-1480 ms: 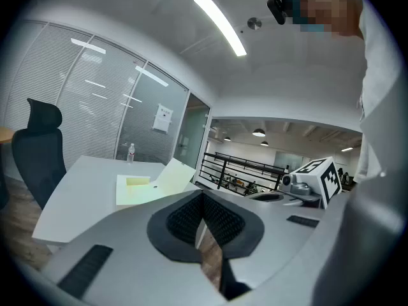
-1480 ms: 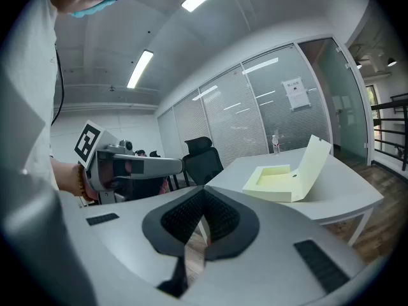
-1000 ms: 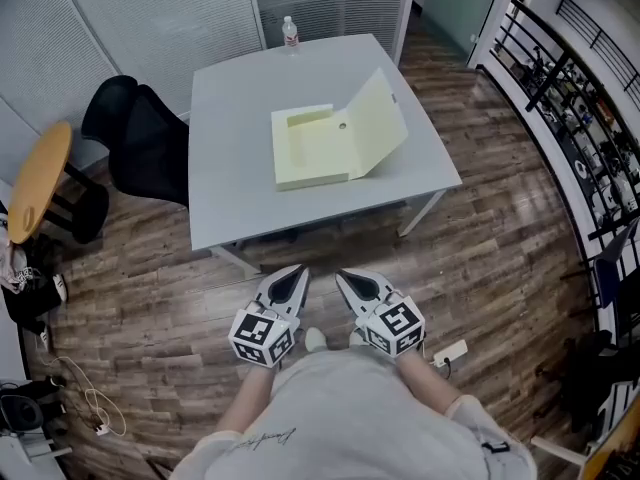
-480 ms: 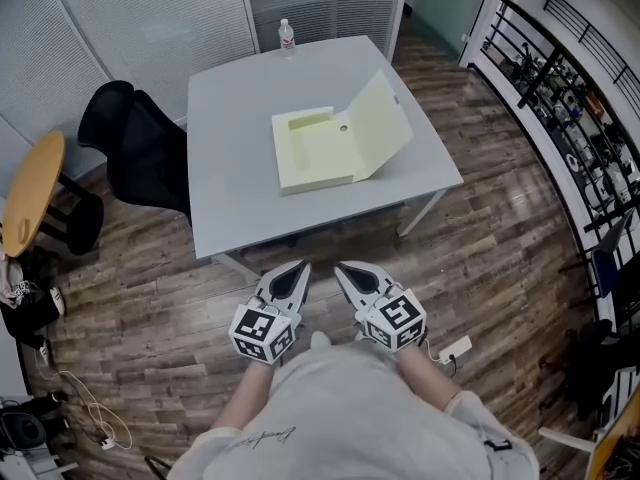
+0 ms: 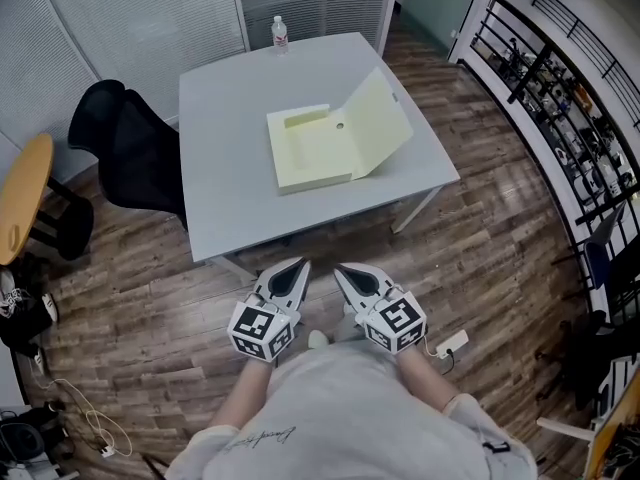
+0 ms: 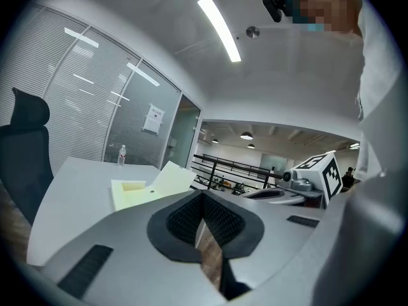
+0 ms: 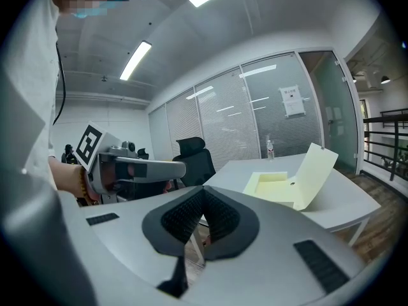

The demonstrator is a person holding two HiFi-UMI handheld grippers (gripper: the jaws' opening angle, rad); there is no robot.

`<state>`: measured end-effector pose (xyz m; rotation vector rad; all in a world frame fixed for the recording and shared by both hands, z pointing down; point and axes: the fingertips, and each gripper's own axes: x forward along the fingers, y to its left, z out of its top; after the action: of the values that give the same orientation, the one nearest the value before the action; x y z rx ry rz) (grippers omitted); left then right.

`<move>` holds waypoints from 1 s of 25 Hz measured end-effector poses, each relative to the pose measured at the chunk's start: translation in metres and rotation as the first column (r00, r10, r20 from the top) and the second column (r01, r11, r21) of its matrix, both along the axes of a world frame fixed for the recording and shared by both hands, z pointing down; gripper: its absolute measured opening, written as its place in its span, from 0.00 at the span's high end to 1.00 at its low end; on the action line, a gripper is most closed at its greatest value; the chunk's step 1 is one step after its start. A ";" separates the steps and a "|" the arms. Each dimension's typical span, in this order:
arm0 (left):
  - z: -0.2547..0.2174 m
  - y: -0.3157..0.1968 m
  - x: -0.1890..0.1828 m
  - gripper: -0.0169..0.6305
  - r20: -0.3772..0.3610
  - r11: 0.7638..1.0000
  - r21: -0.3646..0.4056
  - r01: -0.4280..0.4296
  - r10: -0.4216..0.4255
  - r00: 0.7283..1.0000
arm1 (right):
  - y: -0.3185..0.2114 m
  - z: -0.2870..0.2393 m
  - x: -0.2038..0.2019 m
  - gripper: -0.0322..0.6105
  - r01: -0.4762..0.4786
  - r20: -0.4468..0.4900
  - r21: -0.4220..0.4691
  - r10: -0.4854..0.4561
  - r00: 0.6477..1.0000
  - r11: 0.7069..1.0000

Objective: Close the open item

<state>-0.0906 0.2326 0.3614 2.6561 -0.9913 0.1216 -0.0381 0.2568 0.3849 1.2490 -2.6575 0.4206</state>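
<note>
A pale yellow box file (image 5: 318, 151) lies open on the grey table (image 5: 220, 168), its lid (image 5: 378, 123) tilted up at the right side. The same box file (image 6: 132, 192) shows far off in the left gripper view and the box file (image 7: 280, 185) in the right gripper view. My left gripper (image 5: 297, 268) and right gripper (image 5: 343, 272) are held close to my body, short of the table's near edge, well apart from the file. Both are shut with nothing between their jaws.
A water bottle (image 5: 279, 33) stands at the table's far edge. A black office chair (image 5: 125, 148) sits left of the table, a round wooden table (image 5: 20, 196) further left. A railing (image 5: 560, 98) runs along the right. A power strip (image 5: 452, 345) lies on the wooden floor.
The head view has shifted slightly closer to the table; the table and file sit a little further left in the frame. Both grippers stay shut in the same place.
</note>
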 end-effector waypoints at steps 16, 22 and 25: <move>0.014 -0.082 0.017 0.96 0.012 0.999 -0.008 0.043 -0.043 0.999 | -0.089 0.014 0.016 0.93 0.019 0.039 -0.006 -0.018 0.999 1.000; 0.014 -0.144 0.044 0.96 0.022 0.999 -0.006 0.052 -0.052 0.998 | -0.150 0.014 0.039 0.93 0.050 0.040 -0.010 -0.049 0.998 0.999; 0.014 -0.170 0.055 0.96 0.027 0.998 -0.012 0.064 -0.063 0.998 | -0.176 0.010 0.047 0.93 0.079 0.035 -0.006 -0.079 0.996 0.997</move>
<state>-0.0353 0.0626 0.3751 2.6151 -1.0789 0.1491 0.0094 0.0804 0.3953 1.1404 -2.7207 0.4441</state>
